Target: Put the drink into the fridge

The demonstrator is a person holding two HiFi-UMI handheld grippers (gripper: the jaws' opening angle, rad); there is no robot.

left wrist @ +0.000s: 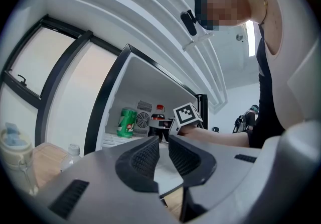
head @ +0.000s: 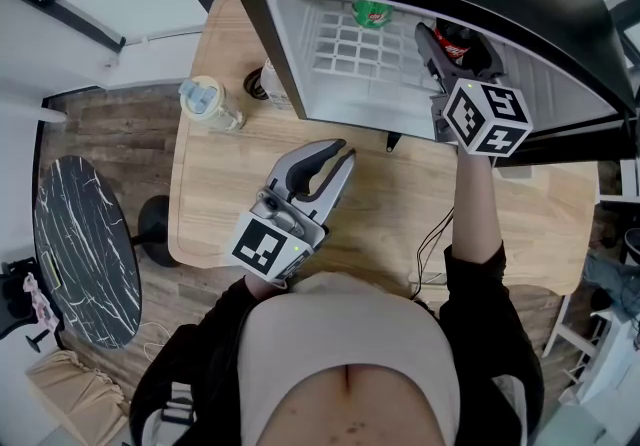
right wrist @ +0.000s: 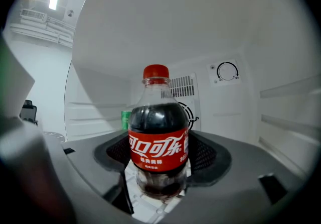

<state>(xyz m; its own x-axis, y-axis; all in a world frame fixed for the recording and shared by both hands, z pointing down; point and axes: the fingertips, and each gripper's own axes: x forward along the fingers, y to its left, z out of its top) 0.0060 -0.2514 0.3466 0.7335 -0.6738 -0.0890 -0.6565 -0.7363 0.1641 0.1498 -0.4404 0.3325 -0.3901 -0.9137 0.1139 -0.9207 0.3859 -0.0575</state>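
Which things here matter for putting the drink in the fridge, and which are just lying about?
In the job: cola bottle, held by the right gripper; open fridge.
Lying about: green can in the fridge, lidded cup and water bottle on the table; left gripper, empty.

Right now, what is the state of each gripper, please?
Left gripper: slightly open, empty.
Right gripper: closed on the red-capped plastic cola bottle.
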